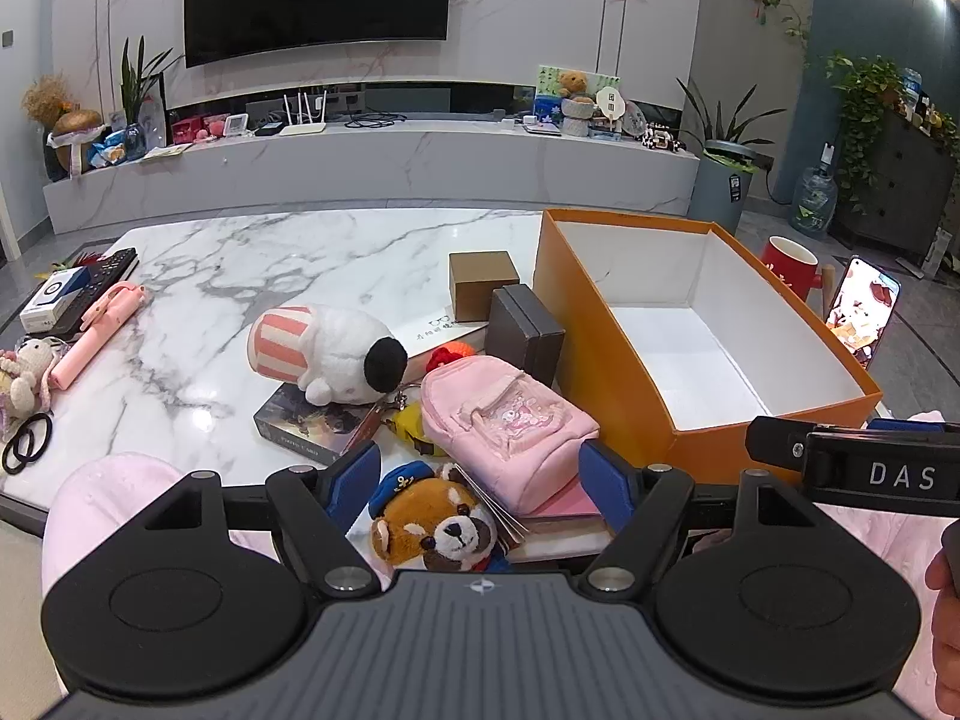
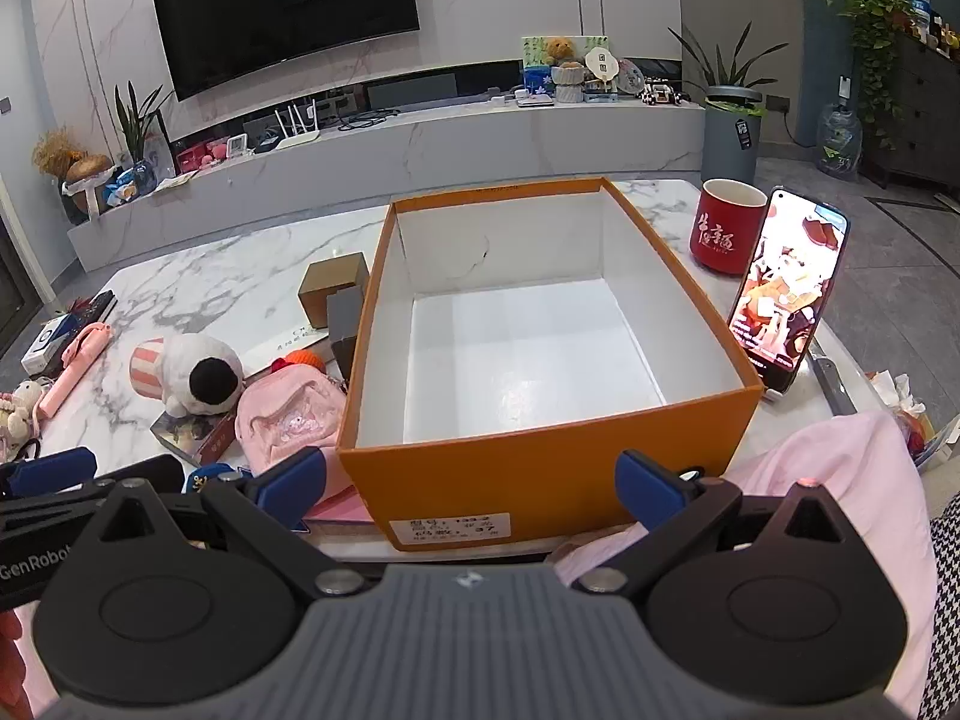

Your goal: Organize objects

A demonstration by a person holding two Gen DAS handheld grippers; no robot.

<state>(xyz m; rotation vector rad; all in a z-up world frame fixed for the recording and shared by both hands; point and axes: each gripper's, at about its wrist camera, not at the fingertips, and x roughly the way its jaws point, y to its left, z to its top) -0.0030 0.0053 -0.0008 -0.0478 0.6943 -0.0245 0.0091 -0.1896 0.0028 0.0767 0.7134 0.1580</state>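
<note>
The orange box (image 2: 540, 480) sits on the bench (image 1: 240, 264), and it has nothing in it. So the tidy-up has hardly begun, I think. The pink backpack (image 1: 510, 420), the red panda toy (image 1: 438, 528) and the white plush (image 1: 336, 354) all lie beside the box. The left tongs (image 1: 480, 474) and right tongs (image 2: 474, 480) are wide open and hold nothing.

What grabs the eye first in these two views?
The big orange box, open and empty, fills the table's right side. Left of it lies a clutter of toys: a pink backpack, a white plush on a book, and a red panda plush at the near edge. A lit phone stands right of the box.
</note>
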